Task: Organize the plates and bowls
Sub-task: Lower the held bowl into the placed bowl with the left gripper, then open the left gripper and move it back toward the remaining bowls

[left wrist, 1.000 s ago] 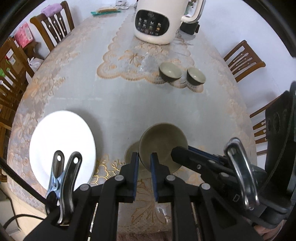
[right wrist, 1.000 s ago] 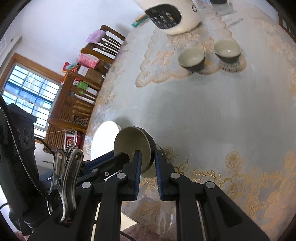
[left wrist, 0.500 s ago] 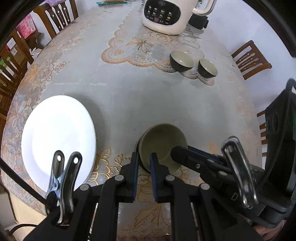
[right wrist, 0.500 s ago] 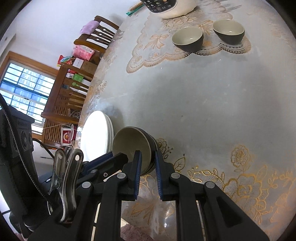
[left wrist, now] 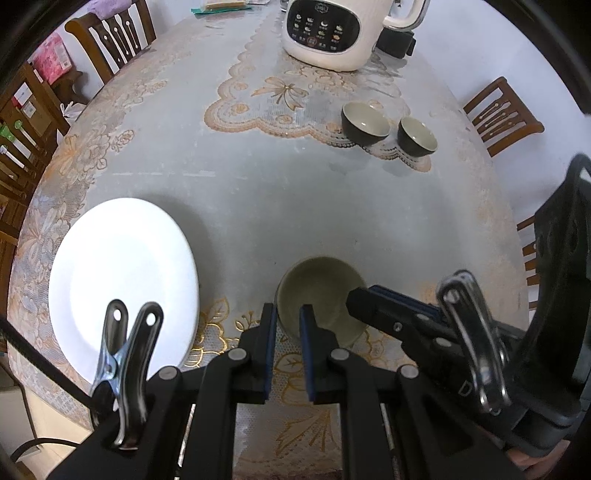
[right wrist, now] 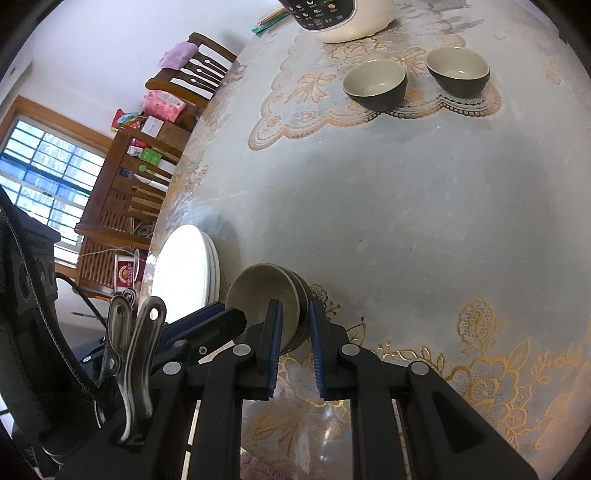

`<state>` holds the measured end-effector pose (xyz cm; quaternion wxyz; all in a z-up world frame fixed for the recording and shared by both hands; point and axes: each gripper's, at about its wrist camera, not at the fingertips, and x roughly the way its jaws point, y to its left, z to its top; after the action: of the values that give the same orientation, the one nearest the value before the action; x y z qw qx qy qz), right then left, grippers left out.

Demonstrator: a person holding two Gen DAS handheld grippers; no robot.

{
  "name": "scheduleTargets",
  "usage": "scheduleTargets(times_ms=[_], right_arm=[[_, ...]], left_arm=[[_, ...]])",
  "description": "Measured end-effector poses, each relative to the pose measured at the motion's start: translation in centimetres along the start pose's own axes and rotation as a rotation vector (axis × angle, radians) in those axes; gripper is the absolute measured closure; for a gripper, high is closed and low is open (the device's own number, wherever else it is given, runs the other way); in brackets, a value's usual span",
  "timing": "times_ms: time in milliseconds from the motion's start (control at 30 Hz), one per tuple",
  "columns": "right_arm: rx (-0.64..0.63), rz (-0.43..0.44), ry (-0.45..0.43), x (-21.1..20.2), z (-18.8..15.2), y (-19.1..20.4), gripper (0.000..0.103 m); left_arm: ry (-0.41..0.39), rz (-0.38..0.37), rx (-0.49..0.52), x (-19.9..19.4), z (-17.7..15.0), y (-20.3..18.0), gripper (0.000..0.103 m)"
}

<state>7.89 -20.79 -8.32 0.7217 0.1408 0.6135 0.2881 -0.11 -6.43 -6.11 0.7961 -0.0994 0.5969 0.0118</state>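
Lace-covered counter (left wrist: 295, 206) carries white plates (left wrist: 122, 273) beside nested olive bowls (left wrist: 321, 295); left gripper (left wrist: 287, 325) and right gripper (right wrist: 295, 321) fingers both clamp the bowls' rim.

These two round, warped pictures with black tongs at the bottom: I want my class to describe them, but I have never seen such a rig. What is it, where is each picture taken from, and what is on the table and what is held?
No robot here: a person holds a two-finger gripper in each hand, and each carries a wide-angle camera looking along its fingers.

The left wrist view shows the left gripper shut on the near rim of the nested bowls. The right wrist view shows the right gripper shut on the same nested bowls' rim from the other side.

On the table, which has a lace cloth, lie a stack of white plates, two separate dark bowls and a white cooker. Wooden chairs stand around.
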Motion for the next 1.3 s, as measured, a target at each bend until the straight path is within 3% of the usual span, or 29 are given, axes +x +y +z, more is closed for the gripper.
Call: scheduleTargets(times_ms=[200,300,667,1033,1300], right_arm=[[0.031,0.035,-0.006,-0.5,0.2,-0.4,0.085],[0.042,0.047,-0.014,-0.7,0.3,-0.6,0.084],[0.073,0.060,-0.090,-3.5,0.9,-1.7,0.083],[0.105,0.037,-0.154,-6.2,1.8,-3.2,0.083],[0.126,0.015,-0.182,-6.8,3.1,-4.2,0.083]], left_arm=[[-0.019,-0.002,0.003,-0.7,0.2,0.1,0.090],[-0.034,0.007,0.017,-1.3,0.3,-0.2,0.081],[-0.060,-0.012,0.039,-2.7,1.4,-1.5,0.081],[-0.080,0.008,0.105,-3.3,5.2,-3.2,0.081],[-0.065,-0.019,0.118,-2.3,7.9,-4.4,0.081]])
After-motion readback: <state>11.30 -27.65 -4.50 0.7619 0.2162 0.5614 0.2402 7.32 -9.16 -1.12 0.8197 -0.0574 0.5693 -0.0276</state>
